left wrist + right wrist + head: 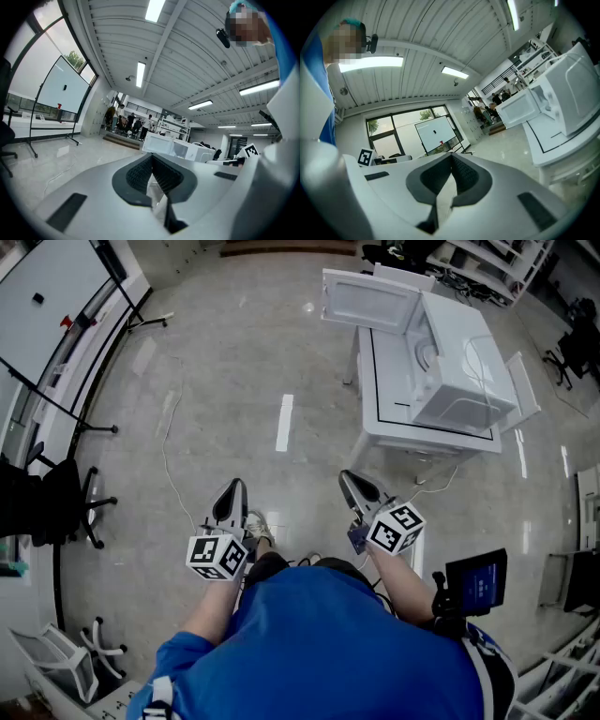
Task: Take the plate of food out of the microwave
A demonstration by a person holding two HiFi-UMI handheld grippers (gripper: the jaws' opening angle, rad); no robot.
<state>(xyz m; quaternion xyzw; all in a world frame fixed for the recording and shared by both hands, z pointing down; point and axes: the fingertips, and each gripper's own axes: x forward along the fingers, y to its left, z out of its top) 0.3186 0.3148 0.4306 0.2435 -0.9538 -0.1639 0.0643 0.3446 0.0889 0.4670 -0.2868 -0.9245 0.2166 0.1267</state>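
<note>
Both the left gripper (232, 491) and the right gripper (354, 486) are pinched closed on nothing, well back from the boxy white microwave (459, 362), its door (367, 301) swung open, on the white table (394, 432). The plate of food isn't visible, presumably inside. It's likely stiff, breakable and slick, so pinch the rim and keep it level.

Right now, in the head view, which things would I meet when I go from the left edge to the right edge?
black swivel office chair → left gripper → white strip on the grey floor → right gripper → dark screen with blue display
</note>
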